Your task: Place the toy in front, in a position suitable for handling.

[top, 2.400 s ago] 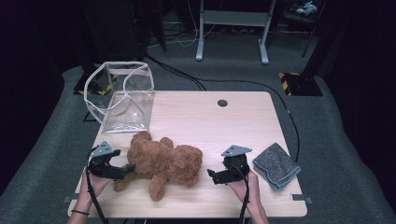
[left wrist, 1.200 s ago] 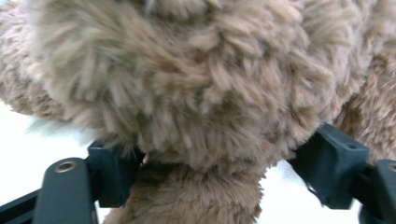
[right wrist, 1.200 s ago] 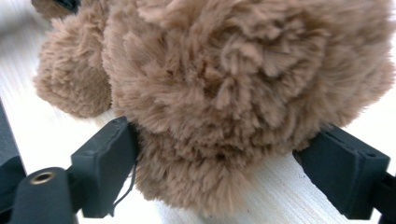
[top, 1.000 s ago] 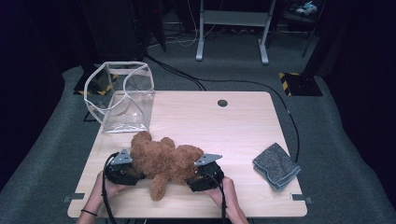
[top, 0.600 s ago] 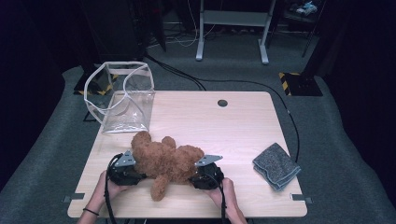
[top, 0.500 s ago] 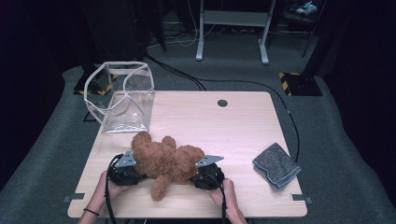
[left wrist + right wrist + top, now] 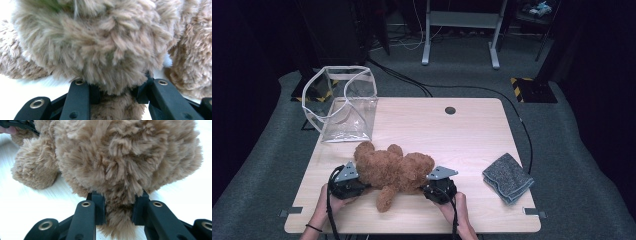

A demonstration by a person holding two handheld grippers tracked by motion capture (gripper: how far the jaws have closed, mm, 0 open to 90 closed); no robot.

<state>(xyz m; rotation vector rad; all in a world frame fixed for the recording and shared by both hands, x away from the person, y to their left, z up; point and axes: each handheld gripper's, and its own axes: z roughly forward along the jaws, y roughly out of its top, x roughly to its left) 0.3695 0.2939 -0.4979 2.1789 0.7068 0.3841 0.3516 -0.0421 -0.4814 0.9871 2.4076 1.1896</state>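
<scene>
Both grips are made: the left tongs [image 7: 354, 184] and right tongs [image 7: 432, 187] have just been closing and now pinch the teddy [image 7: 392, 170] from 9 and 3 o'clock. It lies on the table [image 7: 472, 130] toward 6 o'clock, not lifted yet. The clear bag [image 7: 344, 102] waits at 10 o'clock. Its fur is brown, shaggy and squashy.

The teddy [image 7: 392, 170] is a shaggy golden brown all over. Both grippers, left [image 7: 346, 183] and right [image 7: 439, 187], are black with pale grey plates on top. The table [image 7: 432, 125] is light wood grain with a dark round hole near its far edge. At its far left corner the bag [image 7: 343, 102] is clear with white trim; near the right edge the cloth [image 7: 508, 177] is mottled grey.
</scene>
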